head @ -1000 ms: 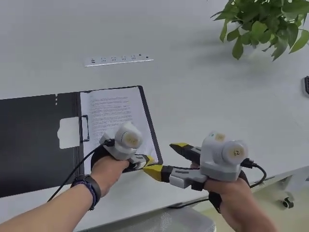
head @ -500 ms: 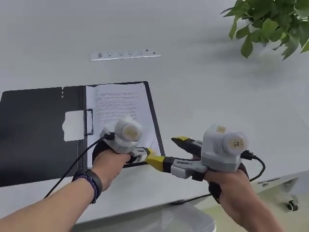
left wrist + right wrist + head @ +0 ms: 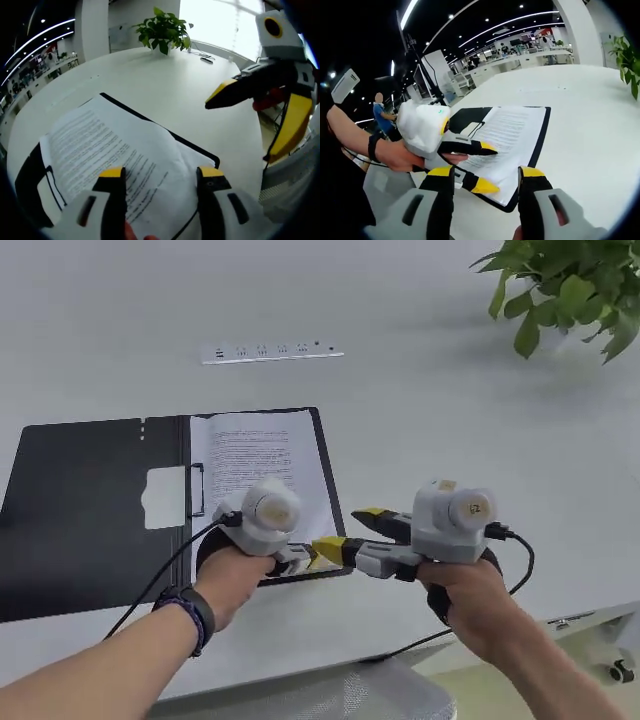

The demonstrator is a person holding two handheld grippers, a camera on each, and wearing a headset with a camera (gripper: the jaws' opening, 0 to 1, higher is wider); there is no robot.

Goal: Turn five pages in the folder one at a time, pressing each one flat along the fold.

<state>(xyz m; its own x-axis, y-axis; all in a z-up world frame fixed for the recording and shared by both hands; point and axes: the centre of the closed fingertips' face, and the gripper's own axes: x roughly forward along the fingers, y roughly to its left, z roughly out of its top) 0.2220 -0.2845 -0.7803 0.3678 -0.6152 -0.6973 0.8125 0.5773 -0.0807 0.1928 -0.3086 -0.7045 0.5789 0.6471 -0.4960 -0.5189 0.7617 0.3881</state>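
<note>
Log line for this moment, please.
left gripper open over page corner | right gripper open beside folder edge | folder open

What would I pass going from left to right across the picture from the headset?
black folder cover → printed page → right gripper → potted plant. The left gripper and the power strip overlap the page, so they are left out.

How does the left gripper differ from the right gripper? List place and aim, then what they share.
Place: the left gripper is over the printed page at its near corner; the right gripper is over bare table beside the folder.
Aim: the left gripper looks across the printed page toward the plant; the right gripper looks at the folder's corner.
Shared: yellow-tipped jaws, open, holding nothing.
</note>
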